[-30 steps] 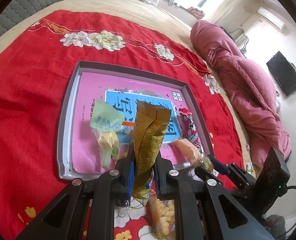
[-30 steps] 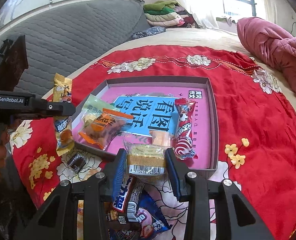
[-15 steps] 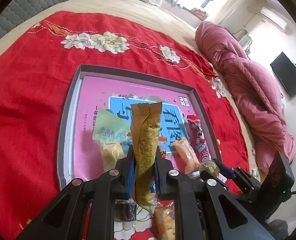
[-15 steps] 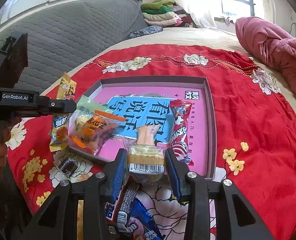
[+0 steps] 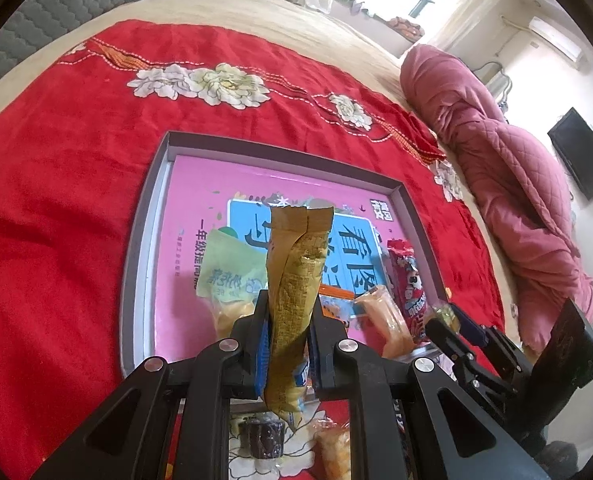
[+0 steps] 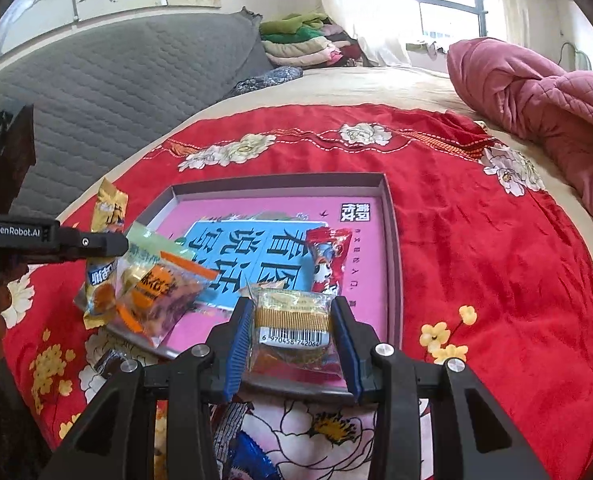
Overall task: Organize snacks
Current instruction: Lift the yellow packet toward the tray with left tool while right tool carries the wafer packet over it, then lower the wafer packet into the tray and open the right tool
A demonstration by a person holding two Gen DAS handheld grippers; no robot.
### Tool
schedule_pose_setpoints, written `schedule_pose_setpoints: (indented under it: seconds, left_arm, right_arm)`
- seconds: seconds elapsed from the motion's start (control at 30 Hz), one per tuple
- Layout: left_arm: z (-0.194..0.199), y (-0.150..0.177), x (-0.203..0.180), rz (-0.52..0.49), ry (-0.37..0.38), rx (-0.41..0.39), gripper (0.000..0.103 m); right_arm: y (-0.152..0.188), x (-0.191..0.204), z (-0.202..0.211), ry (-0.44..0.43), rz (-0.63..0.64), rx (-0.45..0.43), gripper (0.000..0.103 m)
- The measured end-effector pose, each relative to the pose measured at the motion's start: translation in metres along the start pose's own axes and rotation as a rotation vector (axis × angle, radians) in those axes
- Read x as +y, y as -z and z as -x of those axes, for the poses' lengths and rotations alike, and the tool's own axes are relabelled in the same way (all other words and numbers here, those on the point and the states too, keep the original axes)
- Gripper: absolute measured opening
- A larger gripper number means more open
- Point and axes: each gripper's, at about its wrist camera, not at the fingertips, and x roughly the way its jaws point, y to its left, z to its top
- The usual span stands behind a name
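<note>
My left gripper (image 5: 287,316) is shut on a tall yellow snack packet (image 5: 294,280), held upright over the near edge of the grey tray (image 5: 144,240). The same packet (image 6: 106,216) shows at the tray's left side in the right wrist view. My right gripper (image 6: 292,324) is shut on a clear-wrapped biscuit pack with a barcode (image 6: 292,320), held over the tray's near edge. On the tray's pink-and-blue printed floor lie a green packet (image 5: 232,268), an orange packet (image 6: 164,292), a red packet (image 6: 328,260) and a pale orange one (image 5: 384,312).
The tray (image 6: 392,264) sits on a red flowered cloth (image 6: 476,260) over a bed. More loose snacks lie on the cloth near me: a dark wrapped piece (image 5: 262,436) and a blue packet (image 6: 248,456). A pink quilt (image 5: 508,168) is piled at the right.
Both grippers have moved a little forward over the tray's near edge with their packets still held. The pale orange packet now lies on the tray floor.
</note>
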Motion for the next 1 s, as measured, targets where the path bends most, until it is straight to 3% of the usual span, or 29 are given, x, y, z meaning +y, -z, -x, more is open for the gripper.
schedule_pose_setpoints:
  seconds: [1.0]
  left_arm:
    - [-0.022,-0.005,-0.004,-0.020,-0.067,0.034,0.016]
  right_arm:
    - [0.000,0.006,-0.013,0.021,0.006,0.033,0.041]
